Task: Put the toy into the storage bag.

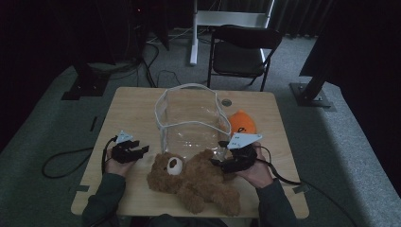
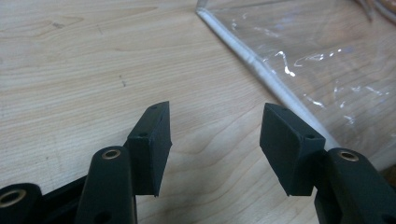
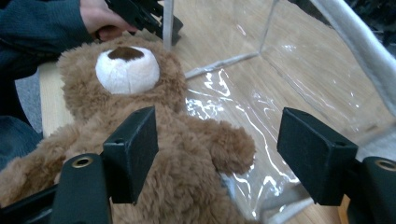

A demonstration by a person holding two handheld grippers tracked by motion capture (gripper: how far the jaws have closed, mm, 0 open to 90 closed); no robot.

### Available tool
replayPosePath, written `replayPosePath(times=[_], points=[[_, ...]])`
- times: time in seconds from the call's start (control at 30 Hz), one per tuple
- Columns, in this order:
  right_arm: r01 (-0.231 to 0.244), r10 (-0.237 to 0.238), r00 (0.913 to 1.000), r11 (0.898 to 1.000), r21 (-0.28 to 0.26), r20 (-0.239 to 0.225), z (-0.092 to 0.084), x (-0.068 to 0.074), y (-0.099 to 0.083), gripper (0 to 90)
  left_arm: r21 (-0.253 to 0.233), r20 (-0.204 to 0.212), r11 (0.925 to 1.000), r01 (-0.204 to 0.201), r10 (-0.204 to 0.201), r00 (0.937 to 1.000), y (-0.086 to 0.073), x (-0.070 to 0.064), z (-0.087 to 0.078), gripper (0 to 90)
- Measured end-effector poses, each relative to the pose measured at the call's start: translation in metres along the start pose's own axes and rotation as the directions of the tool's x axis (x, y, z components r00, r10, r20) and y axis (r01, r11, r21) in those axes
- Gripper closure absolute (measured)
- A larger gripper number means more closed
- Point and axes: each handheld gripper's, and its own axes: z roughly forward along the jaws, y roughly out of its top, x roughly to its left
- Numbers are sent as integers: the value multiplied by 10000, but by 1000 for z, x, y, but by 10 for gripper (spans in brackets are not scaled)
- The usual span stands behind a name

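Fingers of both grippers stand apart, grasping nothing, over a plush bear and a clear bag.

Right gripper (image 3: 217, 161) hangs released just above the teddy bear (image 3: 154, 140), its pads either side of the torso and near arm; the bear lies on its back, head toward the left gripper (image 1: 142, 152), which is likewise released over bare wood, just beside the bag's white-piped edge. Judged soft, light and compressible, the bear should take a pinch across torso or limb without slipping. Beyond the fingers sits the transparent bag (image 1: 189, 118), thin, floppy and probably slick, mouth up; an orange plush toy (image 1: 242, 124) lies past it. Farther off: wooden table (image 1: 127, 111), grey carpet, folding chair (image 1: 241, 49).
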Motion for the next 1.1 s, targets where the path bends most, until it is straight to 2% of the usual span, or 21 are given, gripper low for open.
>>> replayPosePath(times=[0.57, 0.97, 1.1], points=[[201, -205, 9986, 9998, -88, -491, 15, 8, 9, 205, 303, -192, 9995, 101, -95, 9998, -5, 5, 8, 434], [985, -980, 9920, 9951, 21, -794, 29, 20, 24, 187, 406, -259, 9991, 140, -129, 9996, -6, 6, 10, 431], [981, -979, 9914, 9952, -14, -871, 32, 19, 24, 188, 411, -260, 9990, 145, -134, 9996, -6, 6, 10, 430]])
